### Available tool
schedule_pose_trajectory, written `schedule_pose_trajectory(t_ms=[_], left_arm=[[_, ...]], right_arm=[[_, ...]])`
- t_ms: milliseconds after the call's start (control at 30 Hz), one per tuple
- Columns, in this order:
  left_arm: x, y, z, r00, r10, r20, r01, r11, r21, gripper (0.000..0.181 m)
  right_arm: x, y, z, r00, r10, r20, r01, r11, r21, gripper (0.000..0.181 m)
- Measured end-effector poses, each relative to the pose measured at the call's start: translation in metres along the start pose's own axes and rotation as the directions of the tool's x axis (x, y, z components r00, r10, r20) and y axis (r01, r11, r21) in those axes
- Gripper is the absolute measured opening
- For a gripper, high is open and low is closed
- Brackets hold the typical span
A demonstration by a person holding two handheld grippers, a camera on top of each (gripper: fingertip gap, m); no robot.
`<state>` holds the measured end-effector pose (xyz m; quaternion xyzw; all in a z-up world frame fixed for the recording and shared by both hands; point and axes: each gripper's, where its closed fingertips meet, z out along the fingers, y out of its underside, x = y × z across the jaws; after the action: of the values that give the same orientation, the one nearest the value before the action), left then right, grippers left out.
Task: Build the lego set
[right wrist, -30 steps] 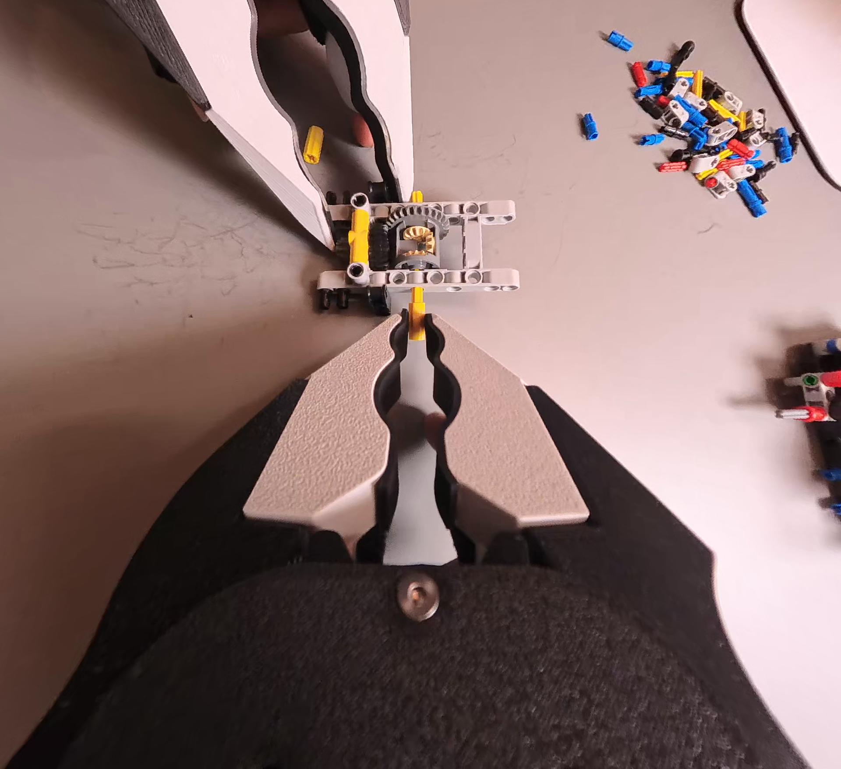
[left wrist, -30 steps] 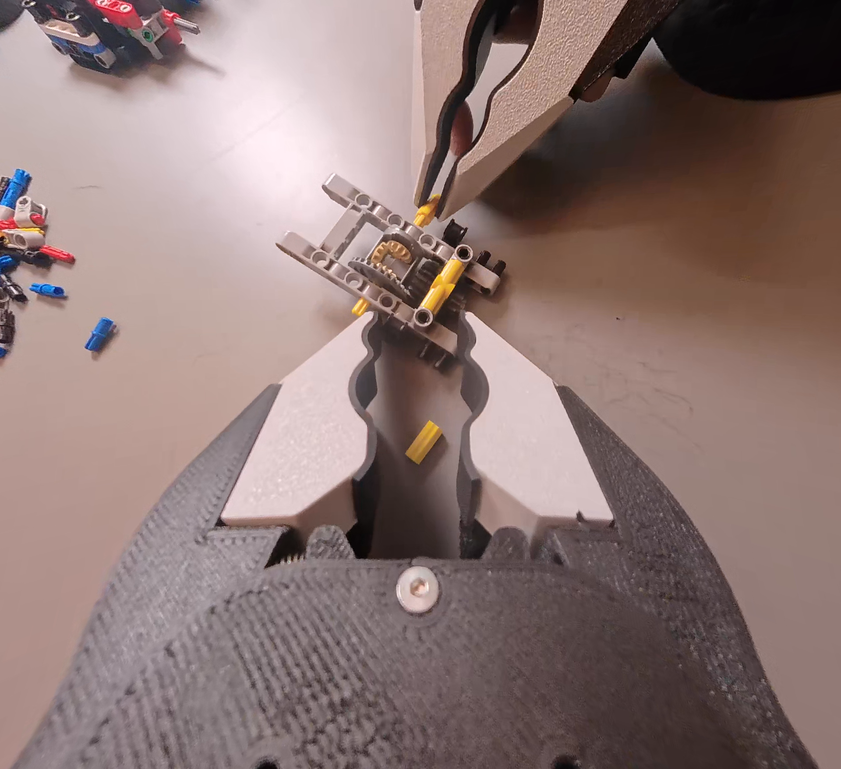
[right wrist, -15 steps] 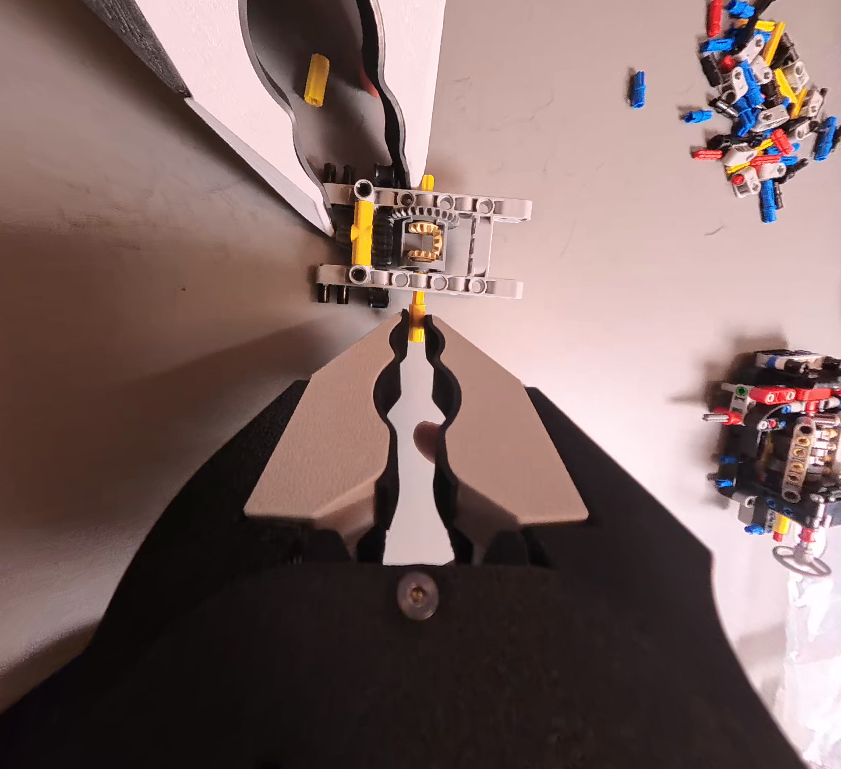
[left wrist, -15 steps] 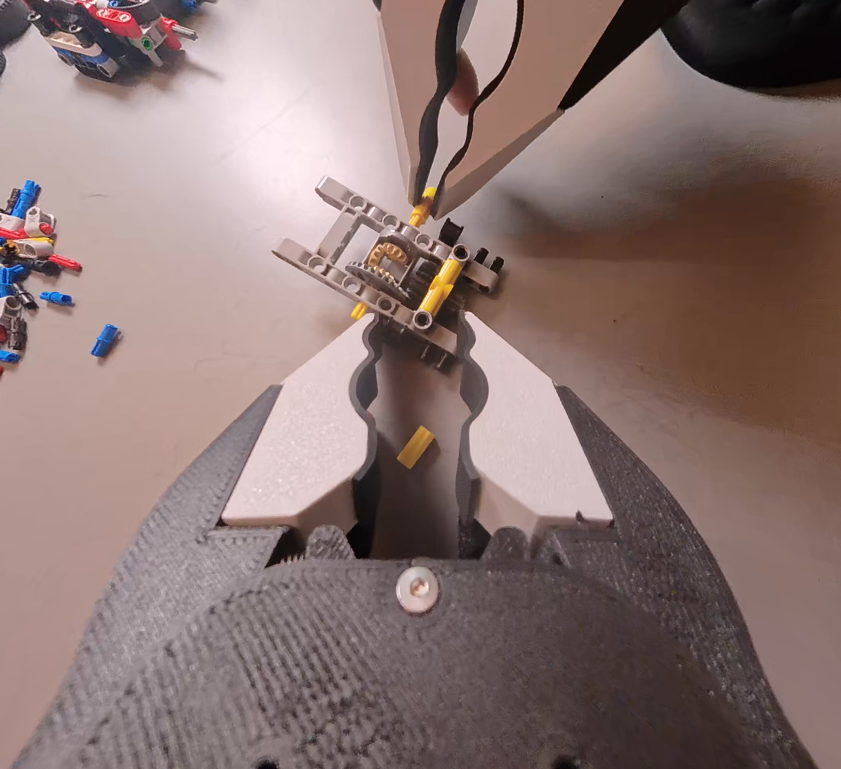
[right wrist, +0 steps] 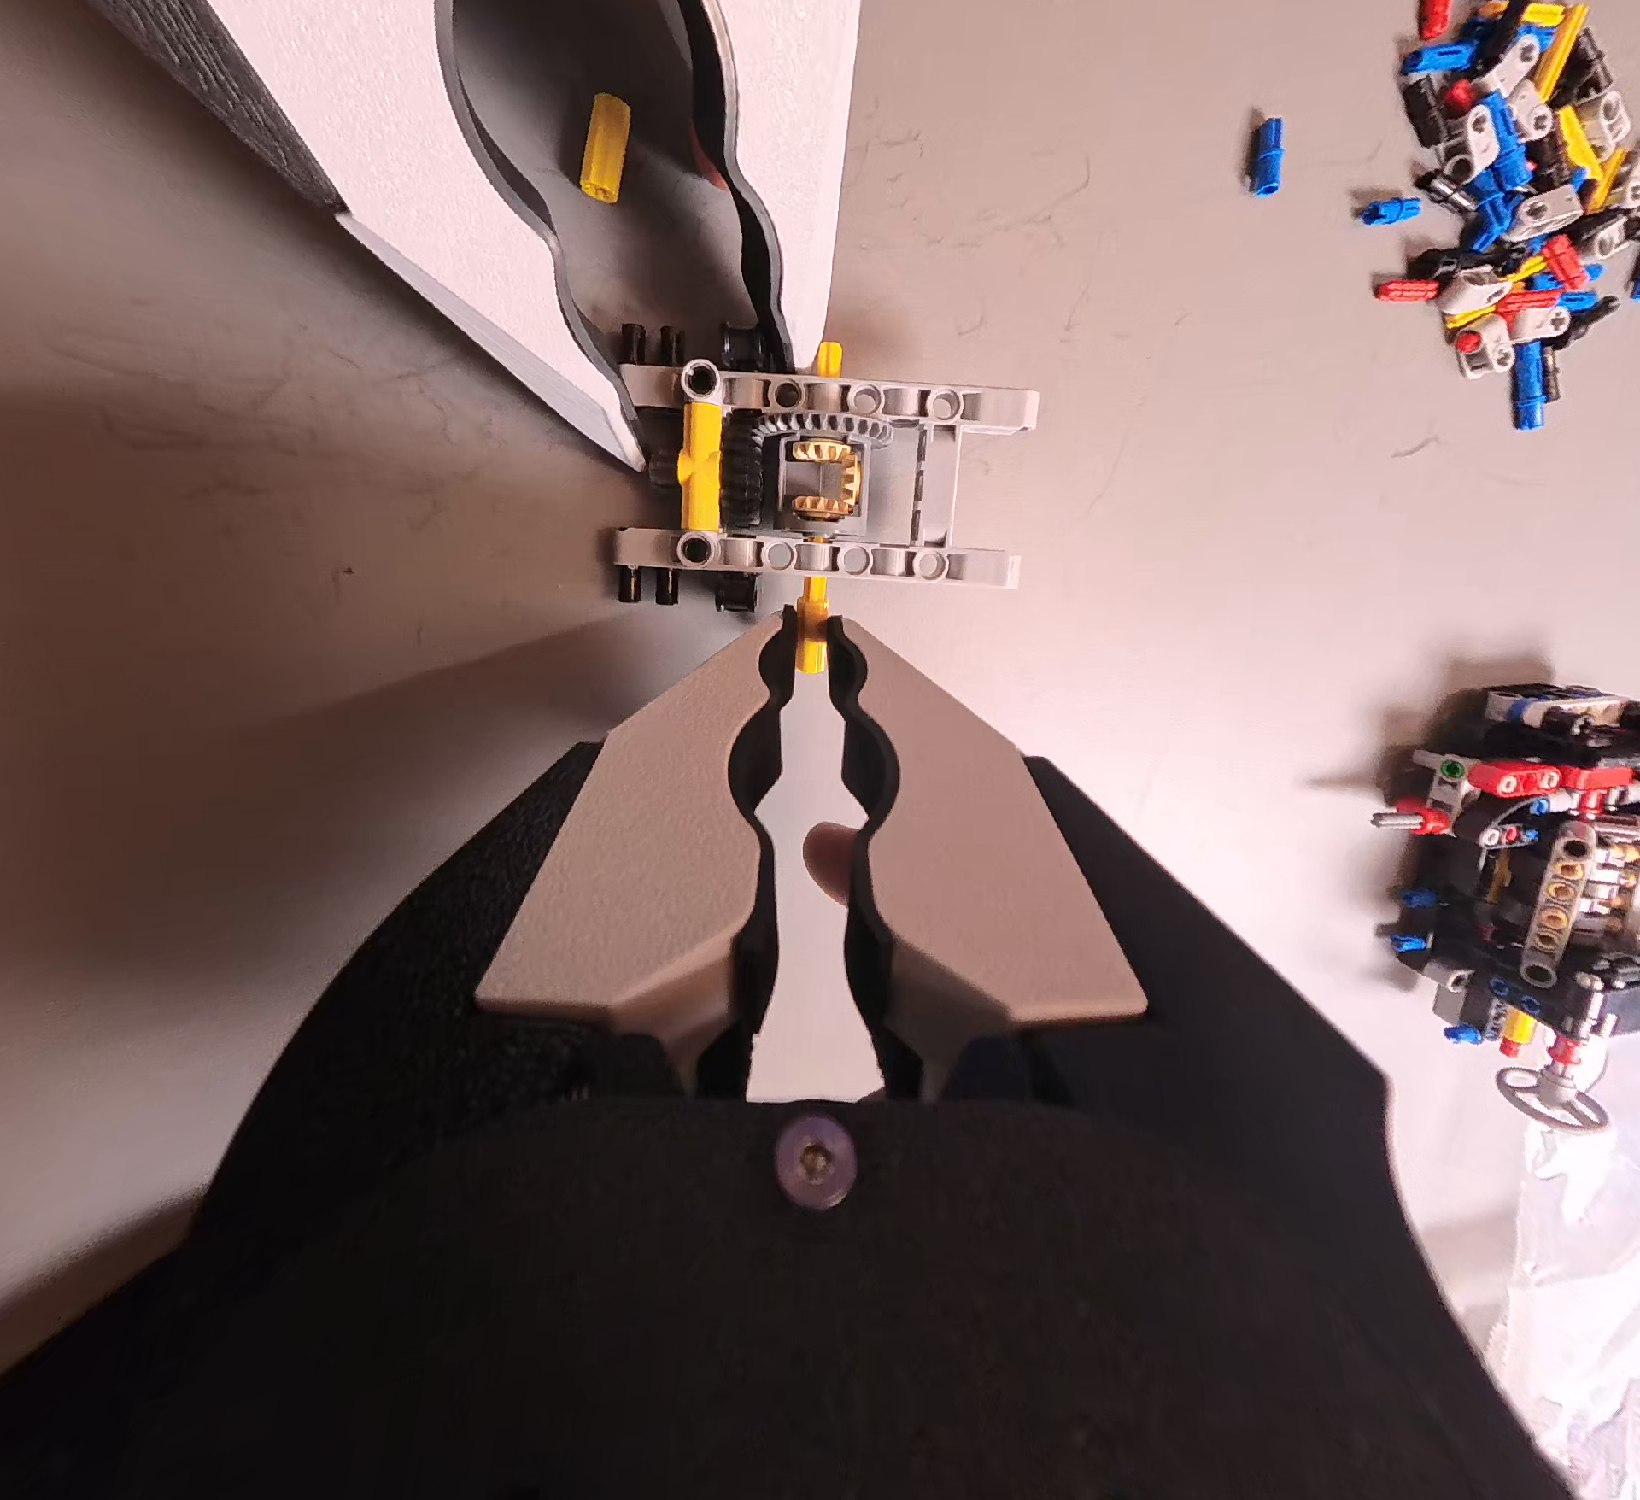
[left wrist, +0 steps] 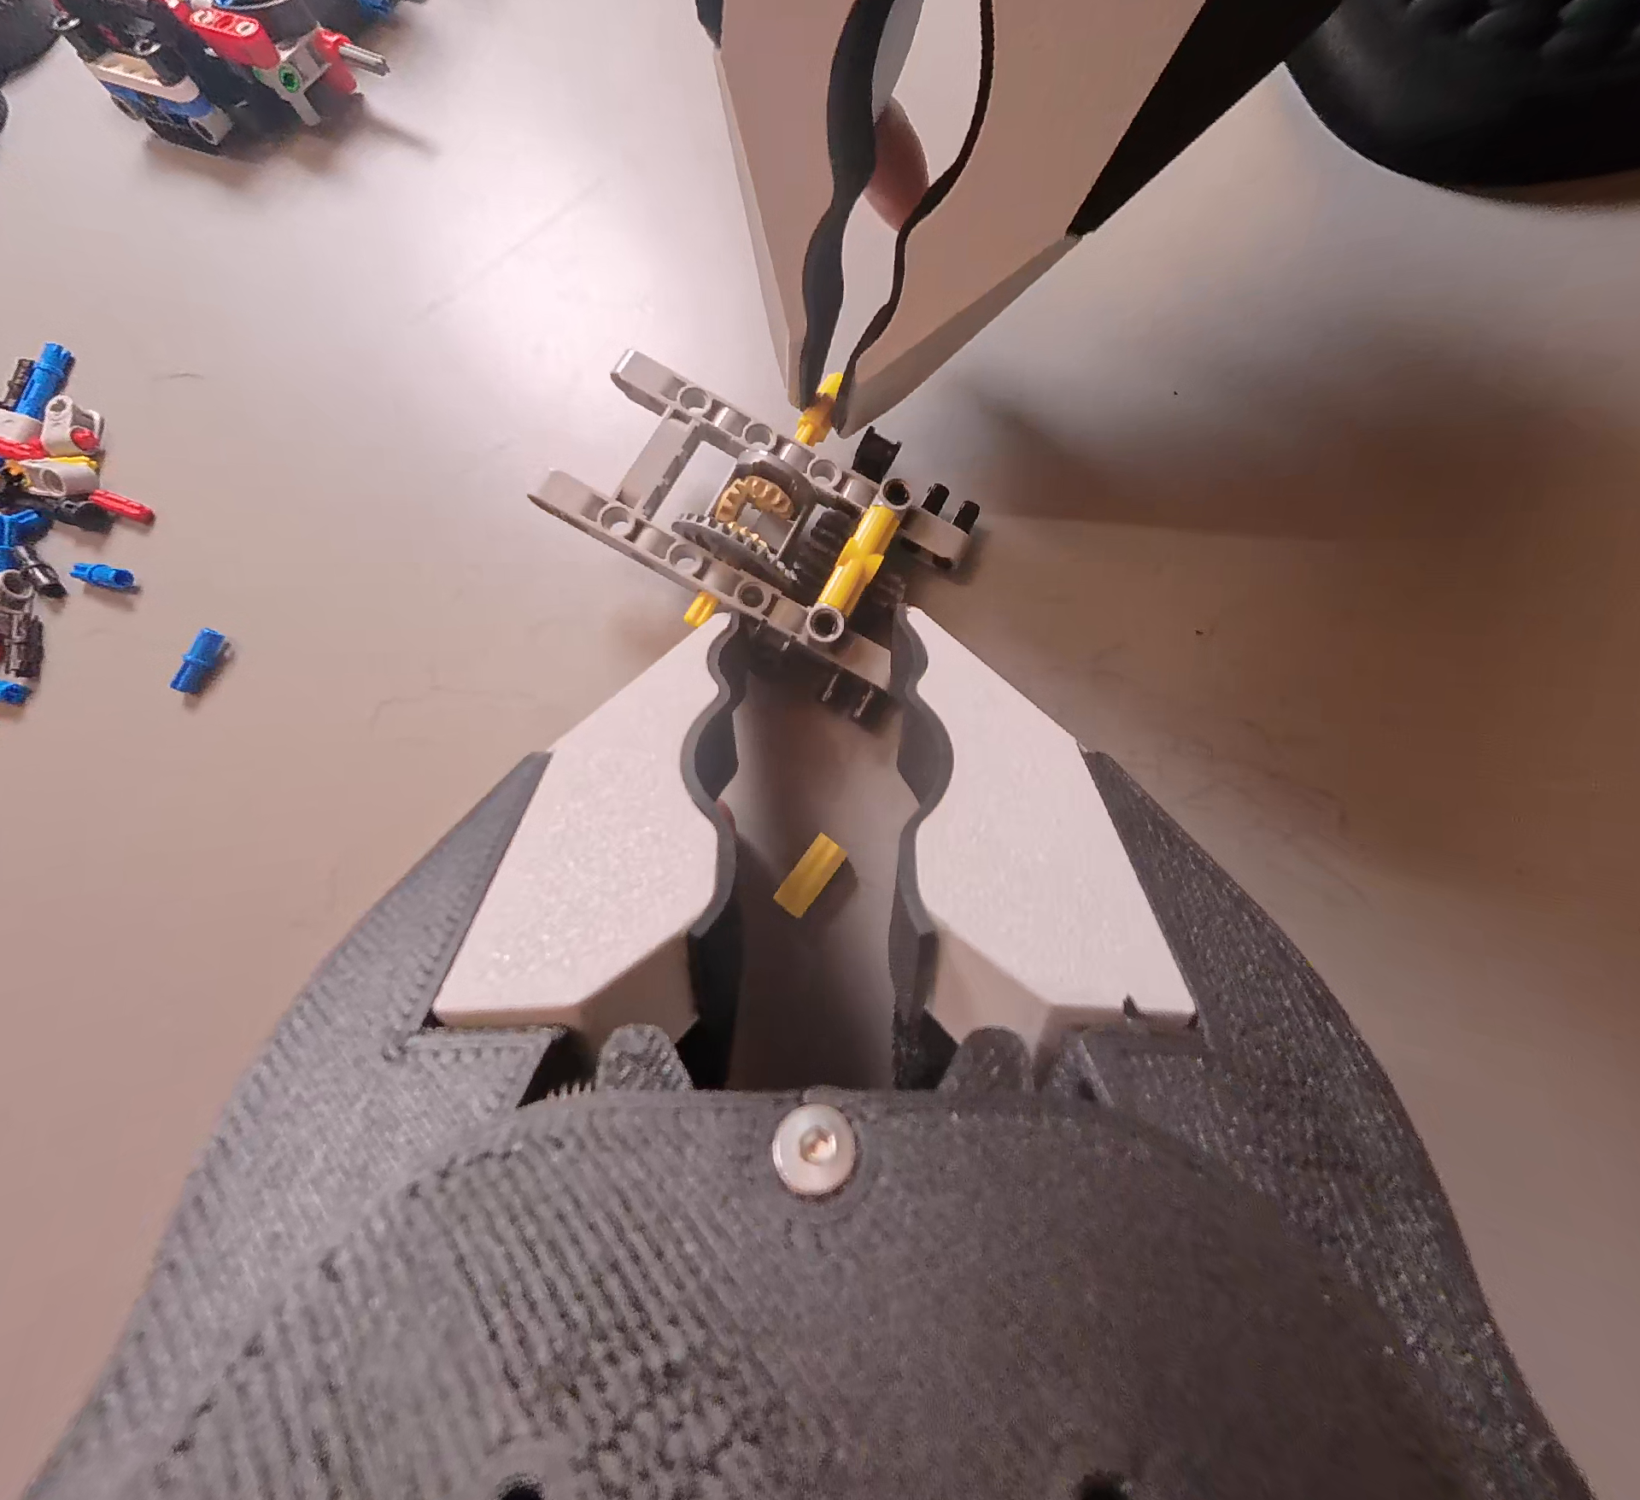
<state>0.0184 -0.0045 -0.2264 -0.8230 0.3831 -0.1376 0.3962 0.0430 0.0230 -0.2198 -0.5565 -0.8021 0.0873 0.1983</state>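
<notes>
A grey lego frame (left wrist: 674, 481) with gears and a yellow cross axle lies on the tan table; it also shows in the right wrist view (right wrist: 932, 481). My left gripper (left wrist: 812, 641) is shut on the frame's near end, where black pins stick out. My right gripper (right wrist: 808, 632) is shut on a thin yellow axle (right wrist: 809, 641) that sticks out of the frame's side beam. That axle also shows in the left wrist view (left wrist: 821, 415), pinched by the right gripper (left wrist: 825, 401) from above. A short yellow piece (left wrist: 808, 876) lies loose on the table between my left fingers.
A pile of small loose pieces (left wrist: 44, 499) lies at the left, and at the upper right in the right wrist view (right wrist: 1526, 170). A partly built model (left wrist: 204, 11) stands at the far left (right wrist: 1544, 863). A single blue pin (left wrist: 200, 659) lies apart. Clear plastic (right wrist: 1580, 1280) lies at the lower right. Across from one pair of fingers to the other is roughly 5 cm. The short yellow piece (left wrist: 808, 876) is about 6 cm from my left fingertips. The right camera catches it too, in the right wrist view (right wrist: 606, 142).
My right gripper has tilted more upright while keeping hold of the yellow axle. The frame and my left gripper have hardly moved.
</notes>
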Motion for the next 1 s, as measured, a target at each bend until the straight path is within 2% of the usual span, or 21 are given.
schedule_pose_trajectory(t_ms=[233,333,500,633,800,1000], left_arm=[[-0.001,0.0,0.0,1.0,0.02,0.014,-0.02,1.0,-0.006,0.03],[-0.004,0.001,0.0,1.0,0.01,0.019,-0.009,1.0,-0.003,0.03],[-0.006,0.001,0.0,1.0,-0.011,0.02,0.011,1.0,0.004,0.031],[-0.006,0.001,0.0,1.0,-0.015,0.017,0.015,1.0,0.009,0.031],[-0.007,-0.003,-0.003,0.998,-0.052,-0.019,0.053,0.997,0.047,0.031],[-0.007,-0.017,-0.011,0.988,-0.118,-0.094,0.131,0.981,0.145,0.031]], right_arm=[[0.0,-0.001,-0.001,1.0,-0.016,0.0,0.016,0.999,-0.029,0.004],[0.003,-0.004,-0.002,1.0,-0.006,-0.011,0.006,1.0,-0.004,0.005],[0.004,-0.002,0.002,0.997,0.078,-0.001,-0.077,0.988,0.134,0.006],[0.002,0.001,0.001,0.993,0.12,0.021,-0.121,0.96,0.252,0.019],[0.005,0.005,-0.007,0.981,0.187,0.042,-0.187,0.88,0.436,0.018],[0.01,-0.008,-0.032,0.968,0.24,0.079,-0.231,0.717,0.658,0.015]])
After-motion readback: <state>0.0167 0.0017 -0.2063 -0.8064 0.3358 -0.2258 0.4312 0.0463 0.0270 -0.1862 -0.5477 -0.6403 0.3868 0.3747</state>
